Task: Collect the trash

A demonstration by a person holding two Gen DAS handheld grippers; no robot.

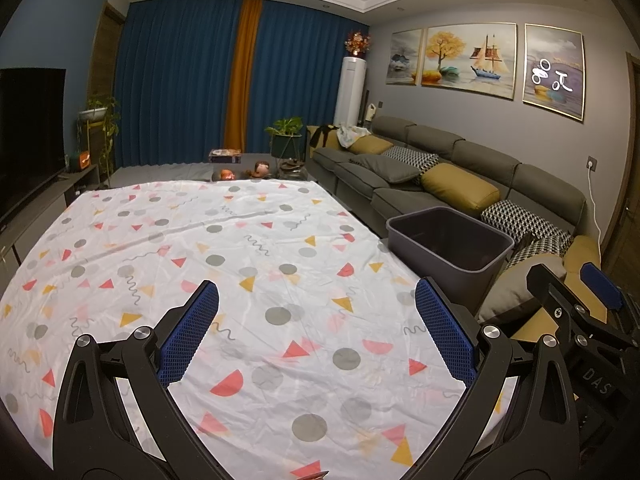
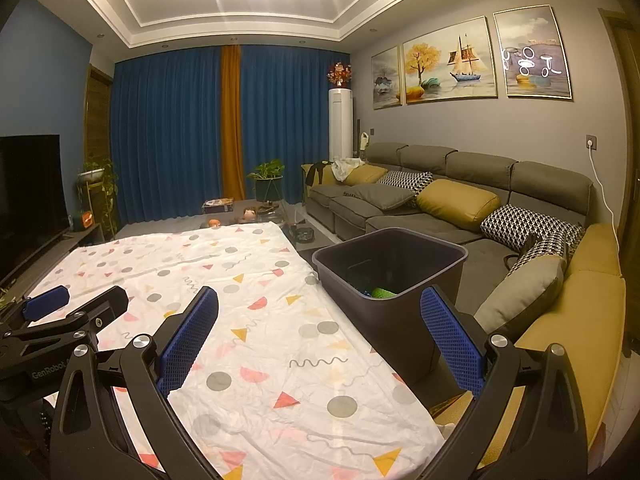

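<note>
A dark grey trash bin point(image 1: 448, 244) stands to the right of the table, beside the sofa; in the right wrist view the bin point(image 2: 388, 304) holds a green object point(image 2: 383, 292) at its bottom. My left gripper point(image 1: 316, 300) is open and empty above the patterned tablecloth point(image 1: 224, 248). My right gripper point(image 2: 320, 308) is open and empty, held over the table's right edge with its right finger in front of the bin. No loose trash shows on the cloth point(image 2: 240, 304). Each gripper shows at the edge of the other's view.
A grey sofa point(image 1: 460, 168) with yellow and patterned cushions runs along the right wall. A TV point(image 1: 28, 136) on a low stand is at the left. A coffee table point(image 1: 256, 170) with small items and a potted plant point(image 1: 286, 130) sit beyond the table.
</note>
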